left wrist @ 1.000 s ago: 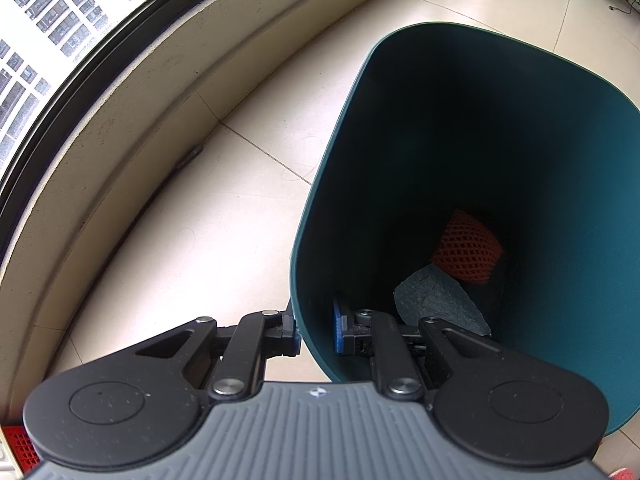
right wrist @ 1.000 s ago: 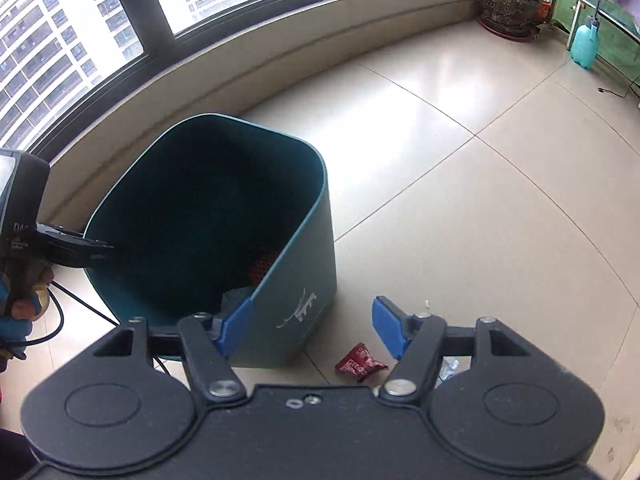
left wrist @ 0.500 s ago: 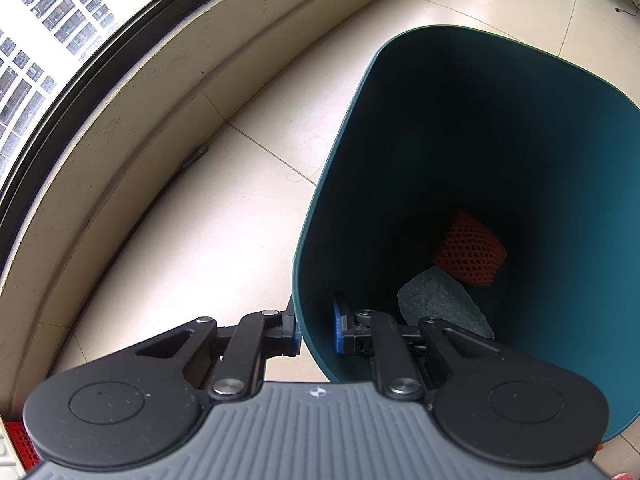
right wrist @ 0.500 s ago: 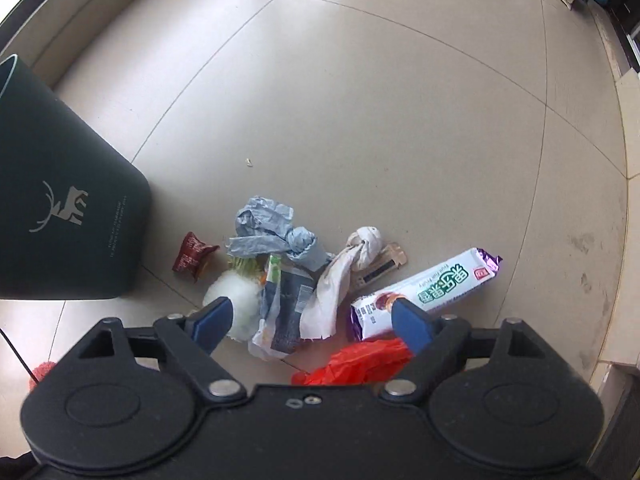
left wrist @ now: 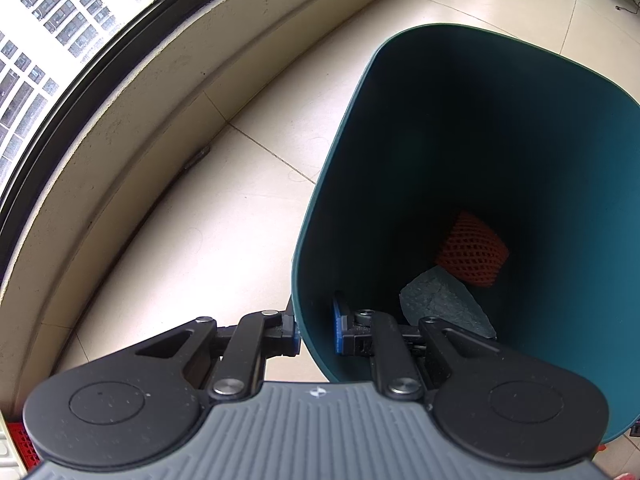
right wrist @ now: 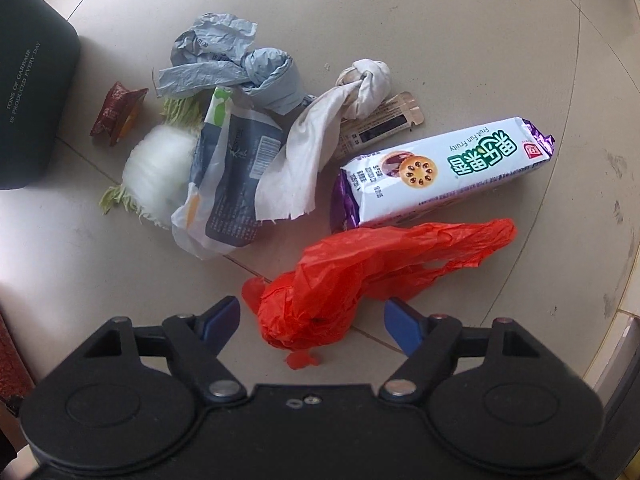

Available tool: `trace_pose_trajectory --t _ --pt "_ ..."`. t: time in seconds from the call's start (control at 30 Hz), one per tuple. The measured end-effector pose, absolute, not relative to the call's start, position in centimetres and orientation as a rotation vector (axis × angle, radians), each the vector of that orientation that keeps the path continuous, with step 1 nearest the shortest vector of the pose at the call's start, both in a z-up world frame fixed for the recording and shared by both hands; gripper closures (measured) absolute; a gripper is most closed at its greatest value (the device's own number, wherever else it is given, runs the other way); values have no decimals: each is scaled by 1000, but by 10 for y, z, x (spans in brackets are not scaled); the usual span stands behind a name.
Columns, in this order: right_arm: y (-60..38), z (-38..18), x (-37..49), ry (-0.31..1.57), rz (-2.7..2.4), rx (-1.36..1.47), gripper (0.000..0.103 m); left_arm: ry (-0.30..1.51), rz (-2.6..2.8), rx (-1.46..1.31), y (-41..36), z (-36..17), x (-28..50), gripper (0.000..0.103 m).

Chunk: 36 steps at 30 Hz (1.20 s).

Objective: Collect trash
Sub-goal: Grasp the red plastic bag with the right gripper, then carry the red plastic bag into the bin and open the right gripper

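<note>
Teal bin (left wrist: 460,152) wall sits clamped in the left claw (left wrist: 316,330), probably to steady it for drops. Right claw (right wrist: 312,320) points down, jaws apart and closing around the red bag (right wrist: 360,276) on the floor (right wrist: 400,20), untouched yet.

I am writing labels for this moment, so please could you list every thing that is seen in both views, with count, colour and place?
bin: one, dark teal, on the floor beside the window
net sleeve: one, orange, inside the bin
grey sheet: one, inside the bin
plastic bag: one, red, between the right jaws
biscuit packet: one, white and purple, behind the red bag
tissue: one, white, mid pile
grey bag: one, crumpled, far side of pile
printed pouch: one, white and dark blue
cabbage piece: one, pale green
small wrapper: one, dark red, near the bin
left gripper: shut on the bin's rim
right gripper: jaws closing, pads not touching the bag
</note>
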State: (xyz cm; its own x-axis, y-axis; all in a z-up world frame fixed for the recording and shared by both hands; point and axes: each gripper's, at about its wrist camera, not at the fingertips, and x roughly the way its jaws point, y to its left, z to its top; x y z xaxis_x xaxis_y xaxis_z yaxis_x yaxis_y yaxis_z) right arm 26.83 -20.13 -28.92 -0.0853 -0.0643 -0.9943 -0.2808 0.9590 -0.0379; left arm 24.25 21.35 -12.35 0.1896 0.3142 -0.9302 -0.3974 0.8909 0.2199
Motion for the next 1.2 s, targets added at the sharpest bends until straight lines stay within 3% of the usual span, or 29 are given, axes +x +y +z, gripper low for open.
trace_pose_trajectory --t 0.13,0.27,0.57,0.87,1.2 --pt "-201 -306 268 1674 179 -268 30 1287 501 -71 213 -124 242 89" --pt "-200 -313 262 1693 188 -290 51 1286 501 -70 212 -123 242 89" --pt "-197 -309 248 1685 199 -344 83 1286 503 -66 211 -122 242 89" --pt "-197 -261 242 1654 250 -338 92 1285 503 -64 210 -122 242 89" --pt "-182 -137 233 1416 403 -291 96 1288 502 -70 212 -123 243 89"
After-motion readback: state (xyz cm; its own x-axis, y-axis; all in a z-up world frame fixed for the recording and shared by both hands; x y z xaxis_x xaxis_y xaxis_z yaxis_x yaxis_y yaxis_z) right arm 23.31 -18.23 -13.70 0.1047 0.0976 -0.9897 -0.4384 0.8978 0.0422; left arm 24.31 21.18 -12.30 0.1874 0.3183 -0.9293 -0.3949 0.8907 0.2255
